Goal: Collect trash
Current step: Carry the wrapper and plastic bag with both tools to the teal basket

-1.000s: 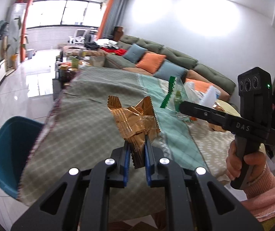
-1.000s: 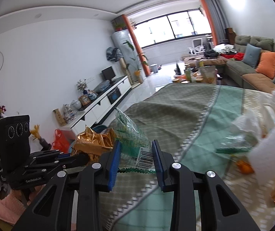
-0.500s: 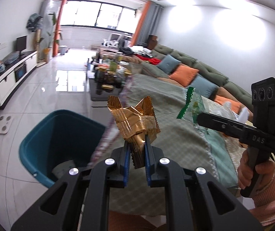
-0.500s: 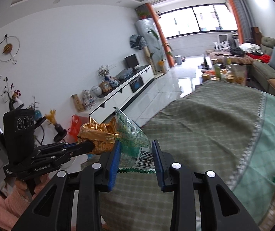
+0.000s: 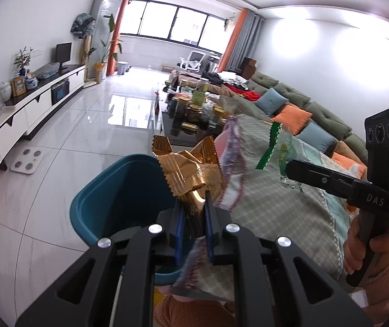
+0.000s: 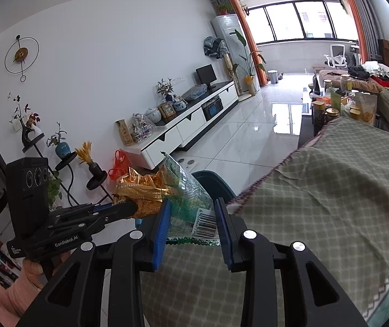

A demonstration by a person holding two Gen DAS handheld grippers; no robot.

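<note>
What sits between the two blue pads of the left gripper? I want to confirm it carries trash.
The crumpled gold wrapper, pinched between the left gripper pads above the teal bin; the left wrist view shows it.

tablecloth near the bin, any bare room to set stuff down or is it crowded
The green checked tablecloth is bare from its fringed edge beside the teal bin across to the sofa side. The white tiled floor between the TV cabinet and the bin is open too. Crowded: the dark coffee table beyond the cloth, packed with jars and boxes.
</note>
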